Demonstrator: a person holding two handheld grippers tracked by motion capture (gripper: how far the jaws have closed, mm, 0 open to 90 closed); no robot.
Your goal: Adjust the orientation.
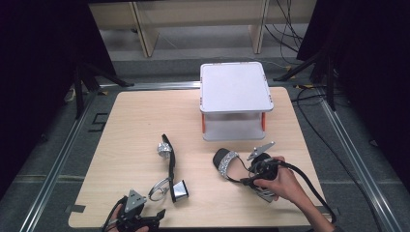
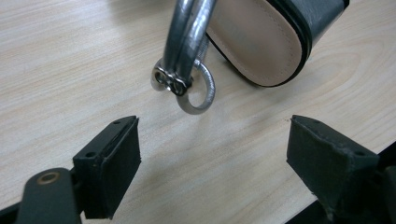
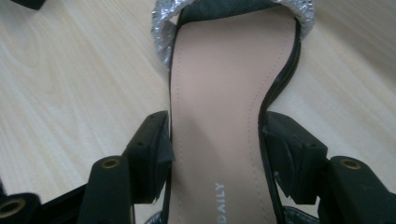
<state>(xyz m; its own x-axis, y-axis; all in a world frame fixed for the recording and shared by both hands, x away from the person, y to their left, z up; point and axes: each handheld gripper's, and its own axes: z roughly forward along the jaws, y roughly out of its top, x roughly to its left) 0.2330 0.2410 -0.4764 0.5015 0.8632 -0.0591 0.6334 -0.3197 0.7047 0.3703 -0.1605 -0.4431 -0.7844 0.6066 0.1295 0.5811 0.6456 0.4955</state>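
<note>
Two black sandals with silver glitter straps lie on the wooden table (image 1: 130, 121). The right sandal (image 1: 226, 162) lies flat with its toe toward the table's middle. My right gripper (image 1: 247, 177) is shut on it: the pads press both edges of the tan insole (image 3: 219, 93) at its narrow waist, below the glitter toe strap (image 3: 163, 28). The left sandal (image 1: 170, 171) lies on its side. My left gripper (image 1: 145, 218) sits near the front edge, open (image 2: 215, 154), with bare table between its jaws. Just beyond them are that sandal's silver buckle ring (image 2: 198, 93) and its heel end (image 2: 266, 42).
A white two-tier stand with orange posts (image 1: 235, 99) stands at the back of the table, a little behind the right sandal. Dark frames and cables surround the table. The front table edge runs close beside my left gripper.
</note>
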